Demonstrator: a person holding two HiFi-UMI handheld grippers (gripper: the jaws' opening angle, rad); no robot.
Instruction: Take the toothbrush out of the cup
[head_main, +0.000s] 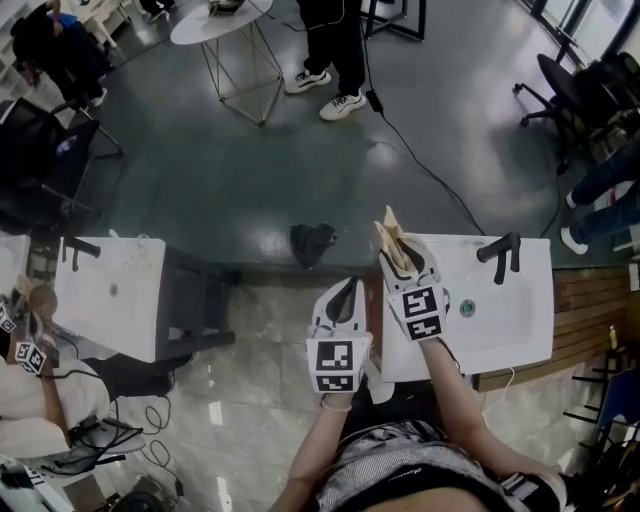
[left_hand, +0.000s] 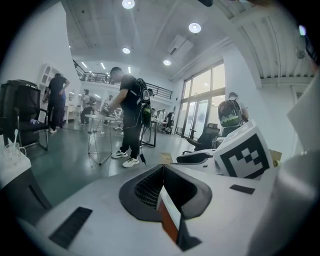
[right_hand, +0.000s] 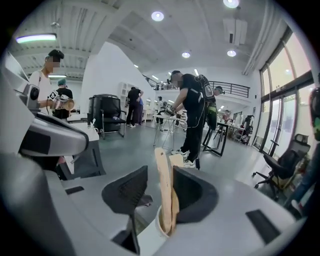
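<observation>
Pale wooden toothbrush handles (right_hand: 164, 187) stand upright in a white cup (right_hand: 158, 229), of which only the rim shows at the bottom of the right gripper view. My right gripper (right_hand: 160, 175) is open around them: the left jaw stands clear and the right jaw lies against the wood. In the head view the handles (head_main: 389, 232) stick up past my right gripper (head_main: 405, 256) at the near left corner of a white sink counter (head_main: 520, 330); the cup is hidden there. My left gripper (head_main: 347, 288) hovers just left of it, off the counter, jaws together and empty, as the left gripper view (left_hand: 164, 174) also shows.
A black faucet (head_main: 500, 252) and a drain (head_main: 467, 308) sit on the sink counter. A second white counter (head_main: 110, 295) stands at the left. A dark object (head_main: 311, 243) lies on the floor ahead. A person (head_main: 331, 60) stands beside a round table (head_main: 222, 22).
</observation>
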